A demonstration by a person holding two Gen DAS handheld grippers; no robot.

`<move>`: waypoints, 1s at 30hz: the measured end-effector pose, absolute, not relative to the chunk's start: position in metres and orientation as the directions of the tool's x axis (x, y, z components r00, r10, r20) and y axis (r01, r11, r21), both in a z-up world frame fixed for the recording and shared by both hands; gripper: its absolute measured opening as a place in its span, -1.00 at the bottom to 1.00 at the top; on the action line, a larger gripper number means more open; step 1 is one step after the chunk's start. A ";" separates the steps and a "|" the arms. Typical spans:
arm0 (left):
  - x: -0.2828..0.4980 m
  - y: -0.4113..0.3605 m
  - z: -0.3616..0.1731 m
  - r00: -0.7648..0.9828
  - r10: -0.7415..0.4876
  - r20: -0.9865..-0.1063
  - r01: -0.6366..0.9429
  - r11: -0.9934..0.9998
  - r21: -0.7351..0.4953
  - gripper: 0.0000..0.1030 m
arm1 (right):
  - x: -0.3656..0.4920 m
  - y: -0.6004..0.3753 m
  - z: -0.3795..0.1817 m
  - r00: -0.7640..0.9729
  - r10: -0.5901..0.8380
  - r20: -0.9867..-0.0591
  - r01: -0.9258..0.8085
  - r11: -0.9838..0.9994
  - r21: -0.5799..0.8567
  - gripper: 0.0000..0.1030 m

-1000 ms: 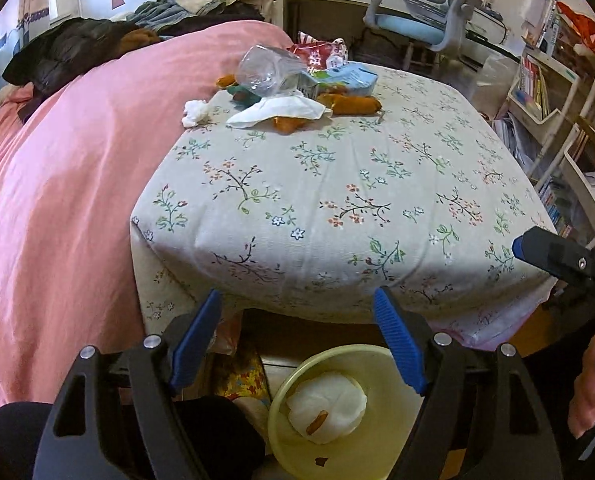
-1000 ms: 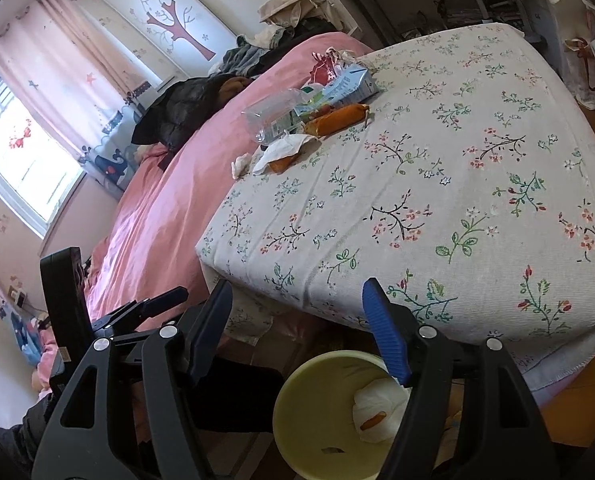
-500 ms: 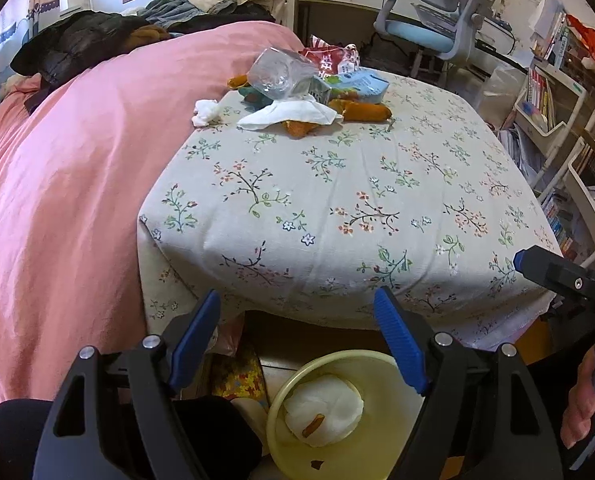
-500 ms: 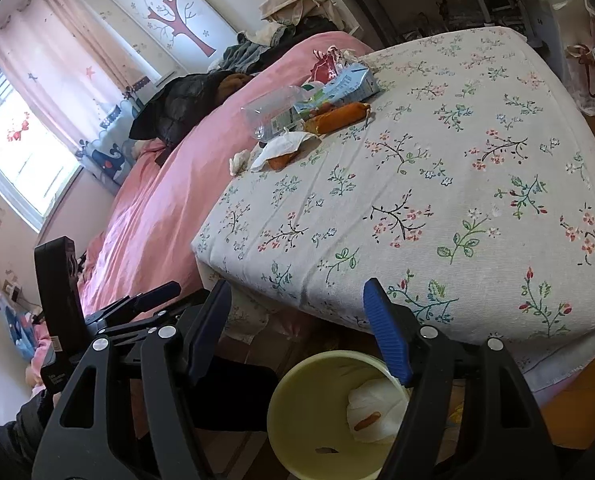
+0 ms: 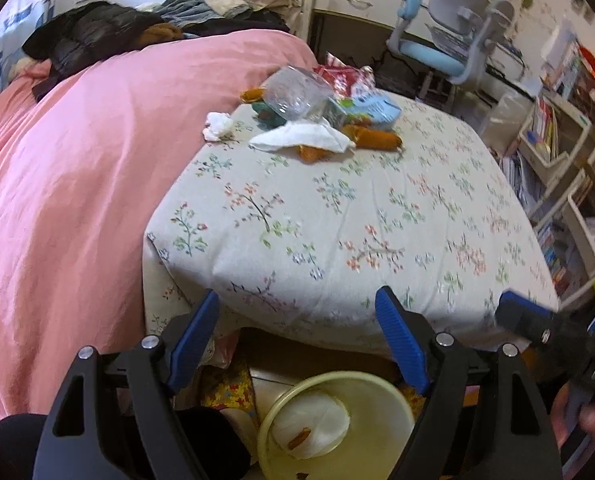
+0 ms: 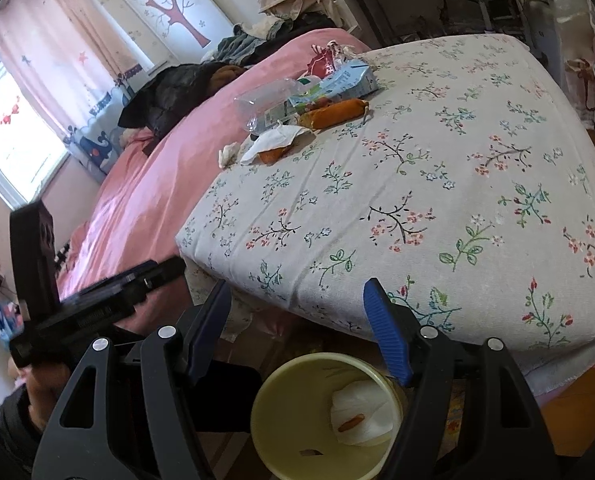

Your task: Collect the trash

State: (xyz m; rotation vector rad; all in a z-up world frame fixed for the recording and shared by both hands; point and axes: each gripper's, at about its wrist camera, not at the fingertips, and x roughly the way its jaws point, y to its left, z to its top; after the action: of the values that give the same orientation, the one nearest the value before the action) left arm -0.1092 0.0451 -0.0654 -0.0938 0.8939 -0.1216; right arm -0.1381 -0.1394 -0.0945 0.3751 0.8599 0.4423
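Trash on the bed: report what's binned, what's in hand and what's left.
Done: one white tissue with an orange scrap lies in the yellow bin below the bed's edge. In hand: nothing; left claw and right claw are open and empty above the bin. Left: clear plastic bottle, carton, red wrapper, tissues and orange pieces on the floral cover.

Floral-covered bed beside pink quilt; on it, far end: white tissues, crumpled plastic bottle, wrappers.
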 end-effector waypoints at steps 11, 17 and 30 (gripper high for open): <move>-0.100 0.048 -0.064 0.622 -0.135 -0.771 0.040 0.989 -0.141 0.56 | -0.130 -0.126 -0.106 0.543 0.508 -0.669 -0.229 0.856 0.464 0.28; -0.100 0.048 -0.065 0.617 -0.131 -0.776 0.043 0.990 -0.133 0.57 | -0.131 -0.128 -0.106 0.546 0.501 -0.671 -0.225 0.860 0.458 0.29; -0.100 0.048 -0.068 0.613 -0.124 -0.780 0.042 0.991 -0.125 0.59 | -0.132 -0.127 -0.106 0.545 0.495 -0.677 -0.224 0.864 0.452 0.32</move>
State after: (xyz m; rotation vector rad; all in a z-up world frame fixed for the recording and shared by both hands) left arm -0.1002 0.0475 -0.0677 -0.0972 0.9061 -0.0963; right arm -0.1319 -0.1270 -0.1064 0.3311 0.8999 0.4360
